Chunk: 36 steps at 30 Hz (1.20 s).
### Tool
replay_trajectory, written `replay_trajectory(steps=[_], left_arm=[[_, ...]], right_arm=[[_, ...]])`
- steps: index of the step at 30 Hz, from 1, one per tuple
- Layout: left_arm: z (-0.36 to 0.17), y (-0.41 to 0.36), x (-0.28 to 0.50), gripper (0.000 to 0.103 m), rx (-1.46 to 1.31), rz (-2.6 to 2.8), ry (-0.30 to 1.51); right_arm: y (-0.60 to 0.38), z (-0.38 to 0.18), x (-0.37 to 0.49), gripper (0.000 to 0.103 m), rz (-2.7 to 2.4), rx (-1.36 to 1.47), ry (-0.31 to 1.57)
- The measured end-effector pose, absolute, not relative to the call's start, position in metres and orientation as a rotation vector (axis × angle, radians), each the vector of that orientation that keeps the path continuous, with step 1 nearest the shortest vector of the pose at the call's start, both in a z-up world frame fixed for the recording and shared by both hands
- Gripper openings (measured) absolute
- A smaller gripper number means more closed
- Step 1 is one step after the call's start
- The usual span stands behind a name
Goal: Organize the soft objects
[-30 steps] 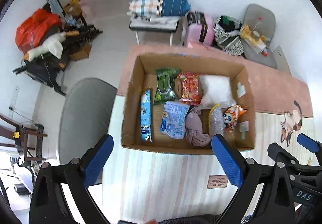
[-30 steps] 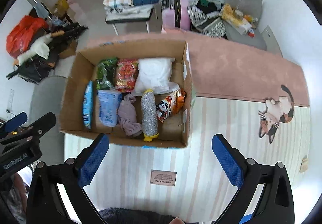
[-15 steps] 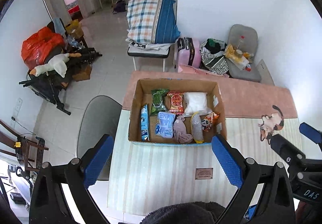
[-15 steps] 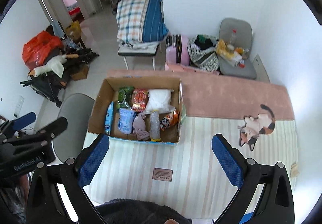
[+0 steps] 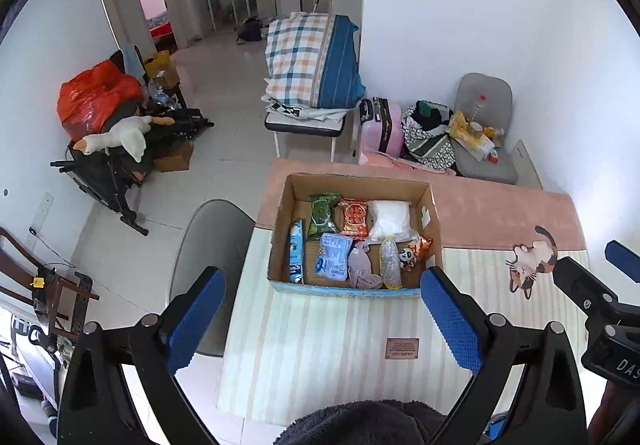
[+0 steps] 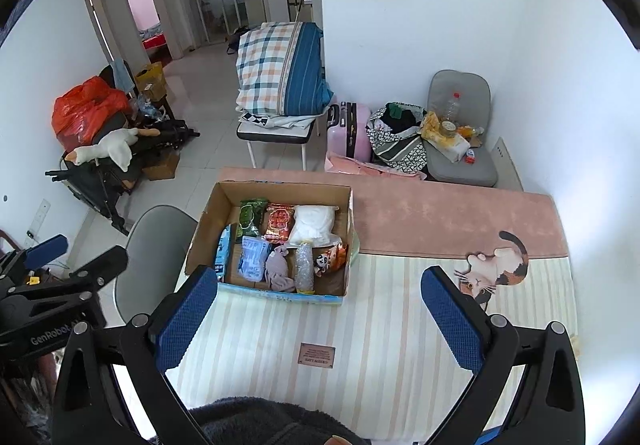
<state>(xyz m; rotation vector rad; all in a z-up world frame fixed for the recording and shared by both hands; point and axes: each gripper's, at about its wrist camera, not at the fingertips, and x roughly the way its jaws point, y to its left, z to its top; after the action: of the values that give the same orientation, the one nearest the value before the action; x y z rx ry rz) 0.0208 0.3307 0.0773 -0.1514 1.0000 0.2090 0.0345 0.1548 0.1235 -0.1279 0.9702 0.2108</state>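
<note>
The open brown cardboard box (image 5: 431, 210) filled with soft packets stands on the striped bench (image 6: 384, 329), beside a grey round chair (image 6: 154, 245). The left gripper (image 5: 322, 319) and the right gripper (image 6: 319, 319) hover high above it, fingers wide and empty.

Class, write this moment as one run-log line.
left tongs: open, empty | right tongs: open, empty | cardboard box: packed, on table mat

In the right wrist view, white lettering "GenRobot.AI" stands on the black body of the left gripper (image 6: 44, 273). In the left wrist view, "DAS" shows on the right gripper (image 5: 600, 277), cut off by the edge. The small brown label (image 6: 317, 354) on the striped mat (image 6: 380, 345) is too small to read.
</note>
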Motion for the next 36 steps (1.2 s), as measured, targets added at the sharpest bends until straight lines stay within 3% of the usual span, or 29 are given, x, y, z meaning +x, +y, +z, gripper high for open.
replay_trajectory(steps=[36], left_arm=[[0.059,0.322,0.022,0.100,-0.156,0.188,1.057]], right_arm=[[0.146,0.096,0.044,0.103,0.140,-0.161,1.007]])
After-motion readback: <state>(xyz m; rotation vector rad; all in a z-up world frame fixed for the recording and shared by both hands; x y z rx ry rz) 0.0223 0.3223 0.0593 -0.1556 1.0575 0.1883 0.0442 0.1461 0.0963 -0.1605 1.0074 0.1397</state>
